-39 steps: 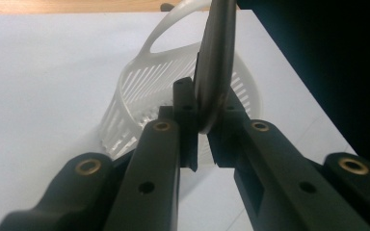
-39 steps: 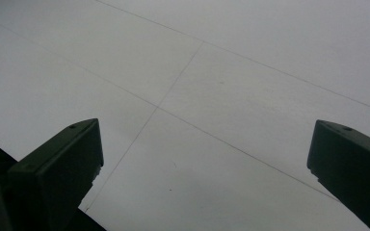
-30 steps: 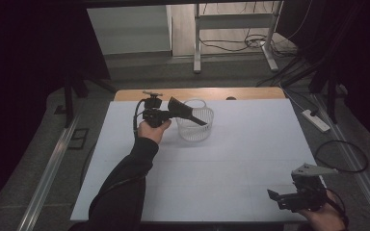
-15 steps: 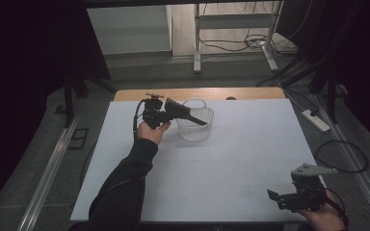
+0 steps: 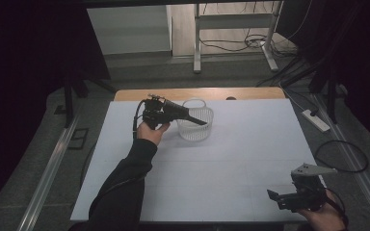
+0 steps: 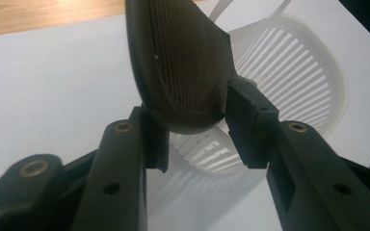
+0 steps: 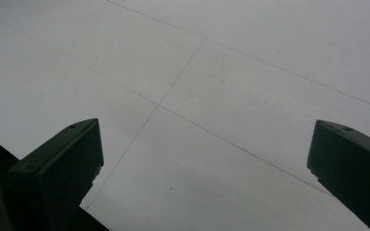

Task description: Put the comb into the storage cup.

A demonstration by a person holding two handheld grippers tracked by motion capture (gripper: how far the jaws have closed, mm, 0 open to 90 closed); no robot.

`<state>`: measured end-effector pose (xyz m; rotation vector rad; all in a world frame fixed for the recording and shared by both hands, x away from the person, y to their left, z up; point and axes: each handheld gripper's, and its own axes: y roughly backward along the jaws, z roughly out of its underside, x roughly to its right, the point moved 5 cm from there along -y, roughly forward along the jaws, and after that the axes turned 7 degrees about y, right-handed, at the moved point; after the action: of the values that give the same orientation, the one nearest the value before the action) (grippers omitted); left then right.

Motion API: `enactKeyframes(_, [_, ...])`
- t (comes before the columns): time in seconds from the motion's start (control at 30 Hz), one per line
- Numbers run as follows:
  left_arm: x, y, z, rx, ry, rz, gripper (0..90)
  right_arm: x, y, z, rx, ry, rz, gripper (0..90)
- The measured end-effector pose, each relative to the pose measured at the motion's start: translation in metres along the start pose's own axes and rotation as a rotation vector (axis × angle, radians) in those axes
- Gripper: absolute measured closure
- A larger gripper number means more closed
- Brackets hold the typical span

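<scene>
A dark, ribbed, flat oval piece [image 6: 183, 62] lies between the jaws of my left gripper [image 6: 195, 120], its far end reaching over a white slatted basket [image 6: 298, 72]. The jaws have just been opening; the piece leans on the left pad and only brushes the corner of the right one. In the high view this gripper [image 5: 173, 113] hangs at the table's far left, with the dark piece [image 5: 190, 117] pointing right across the basket [image 5: 197, 134]. My right gripper [image 5: 277, 198] rests open near the front right corner; its jaws [image 7: 204, 159] stand wide over bare white tabletop.
The white table [image 5: 231, 163] has a wooden strip [image 5: 250, 93] along its far edge. A power strip [image 5: 316, 120] and cables lie on the floor at the right. A metal frame [image 5: 197, 43] stands behind the table.
Both hands have kept their places. The dark piece still points over the basket, with no clear shift in the high view.
</scene>
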<state>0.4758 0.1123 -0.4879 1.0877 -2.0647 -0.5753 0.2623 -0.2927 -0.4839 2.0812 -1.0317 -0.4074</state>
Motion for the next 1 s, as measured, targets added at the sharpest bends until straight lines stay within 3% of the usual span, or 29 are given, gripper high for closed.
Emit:
enactKeyframes(0.43, [-0.0002, 0.0001, 0.0005, -0.003, -0.006, 0.002, 47.6, -0.0001, 0.0000, 0.0000, 0.000, 0.002, -0.001, 0.0])
enactKeyframes(1.0, [0.0009, 0.0081, -0.0028, 0.021, -0.045, -0.021, 20.0, -0.0004, 0.0002, 0.0000, 0.000, 0.004, -0.001, 0.0])
